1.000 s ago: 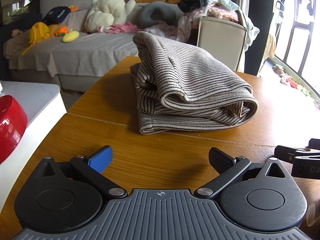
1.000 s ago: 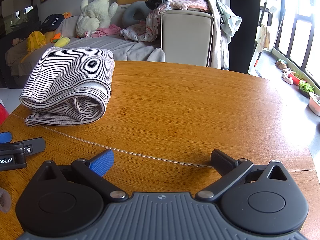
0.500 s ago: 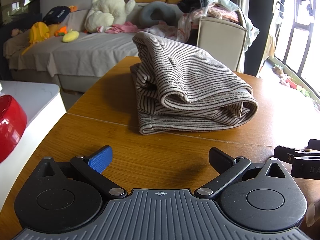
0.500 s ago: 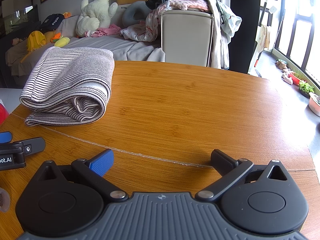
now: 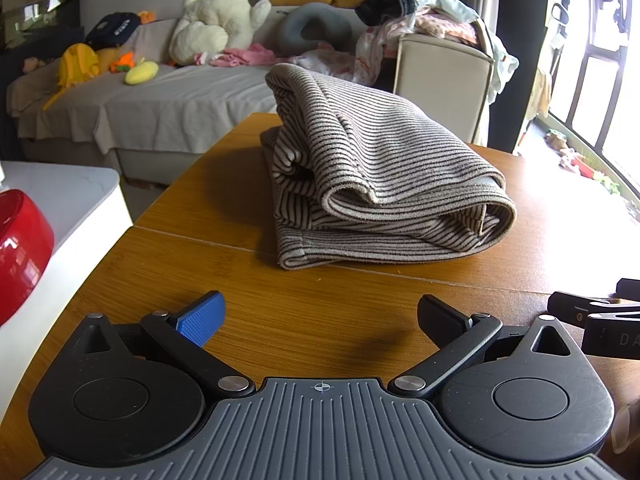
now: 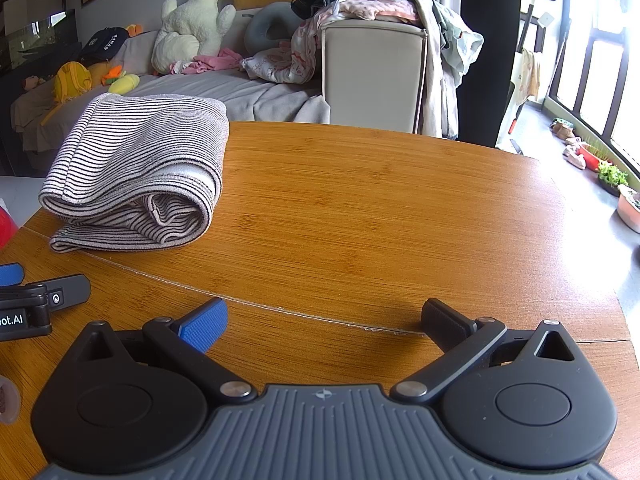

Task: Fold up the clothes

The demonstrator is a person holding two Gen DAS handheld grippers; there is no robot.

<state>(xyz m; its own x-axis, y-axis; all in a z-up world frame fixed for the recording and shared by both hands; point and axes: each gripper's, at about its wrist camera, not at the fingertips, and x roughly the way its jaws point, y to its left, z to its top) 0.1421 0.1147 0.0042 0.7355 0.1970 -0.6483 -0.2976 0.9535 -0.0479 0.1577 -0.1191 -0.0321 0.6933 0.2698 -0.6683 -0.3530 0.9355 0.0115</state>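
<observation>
Both grippers [image 5: 320, 316] [image 6: 322, 320] low, level, jaws apart

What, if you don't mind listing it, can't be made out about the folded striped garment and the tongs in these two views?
- Striped garment: both views show only its folded outside, so its type is unclear; the inner layers are hidden by its own folds.
- Right tongs: in the left wrist view the right edge cuts them off.
- Left tongs: in the right wrist view the left edge cuts them off, and their printed label with them.
- Red object: cropped by the left edge.
</observation>
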